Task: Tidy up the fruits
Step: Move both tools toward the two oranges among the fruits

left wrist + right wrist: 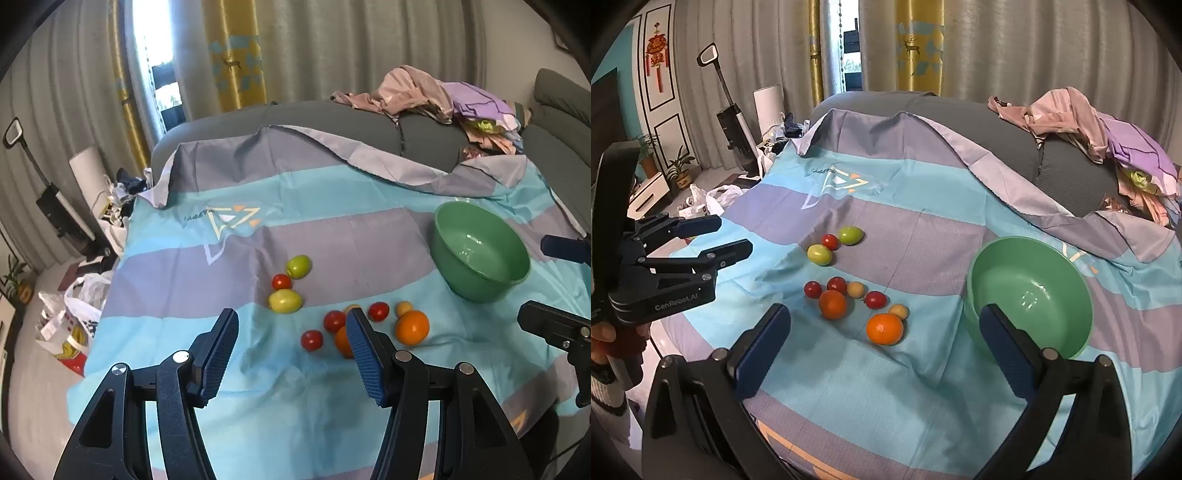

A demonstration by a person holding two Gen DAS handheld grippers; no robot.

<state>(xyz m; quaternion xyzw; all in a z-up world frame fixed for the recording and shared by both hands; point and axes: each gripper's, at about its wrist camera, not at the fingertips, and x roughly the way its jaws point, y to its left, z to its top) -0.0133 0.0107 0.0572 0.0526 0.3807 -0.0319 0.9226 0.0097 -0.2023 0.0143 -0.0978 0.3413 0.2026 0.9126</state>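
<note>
Several fruits lie on a blue and grey striped sheet (923,236): two oranges (884,328) (832,304), two green fruits (850,235) (819,254), several red tomatoes (875,299) and two small tan fruits (898,311). An empty green bowl (1030,295) stands to their right; it also shows in the left wrist view (480,251). My left gripper (291,354) is open and empty, just short of the fruits (412,326). My right gripper (886,343) is open and empty, in front of the near orange and the bowl. The left gripper also shows at the left of the right wrist view (733,238).
A pile of clothes (1100,136) lies on the grey sofa back (979,122) behind the sheet. Plastic bags (77,314), a vacuum (733,122) and potted plants (679,170) stand on the floor to the left.
</note>
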